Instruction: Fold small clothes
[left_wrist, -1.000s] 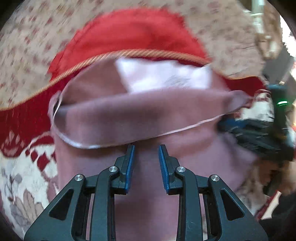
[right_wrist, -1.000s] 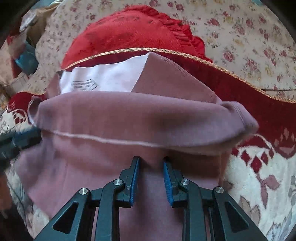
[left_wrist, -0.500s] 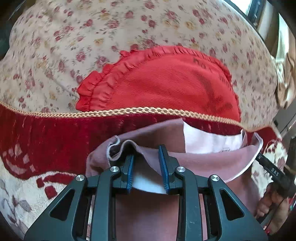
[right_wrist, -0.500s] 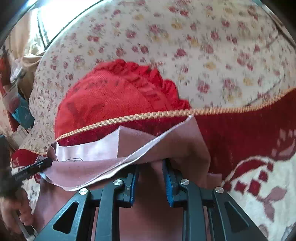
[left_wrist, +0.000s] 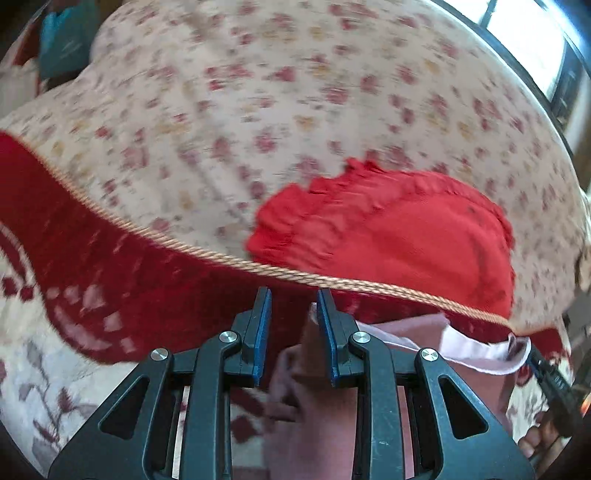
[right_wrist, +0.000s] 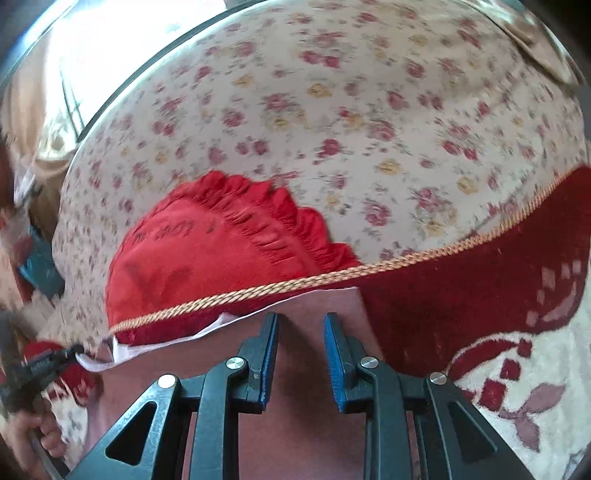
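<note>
A mauve-pink small garment (left_wrist: 314, 417) with a white inner lining (left_wrist: 480, 350) lies on a patterned red and cream cover. In the left wrist view my left gripper (left_wrist: 293, 306) stands open over the garment's left end, its fingers apart with cloth below and between them. In the right wrist view the garment (right_wrist: 295, 424) fills the lower middle; my right gripper (right_wrist: 301, 332) is open just above its folded edge. The white lining (right_wrist: 155, 347) shows at the left.
A red ruffled cushion (left_wrist: 406, 236) (right_wrist: 207, 251) lies just beyond the garment, behind a gold cord trim (left_wrist: 221, 258). A floral cream backrest (right_wrist: 332, 110) rises behind. The other gripper and a hand (right_wrist: 33, 417) show at the left edge.
The garment's near edge was carried forward and laid over toward the cushion. Both grippers moved forward and tipped up, and neither pinches the cloth now.
</note>
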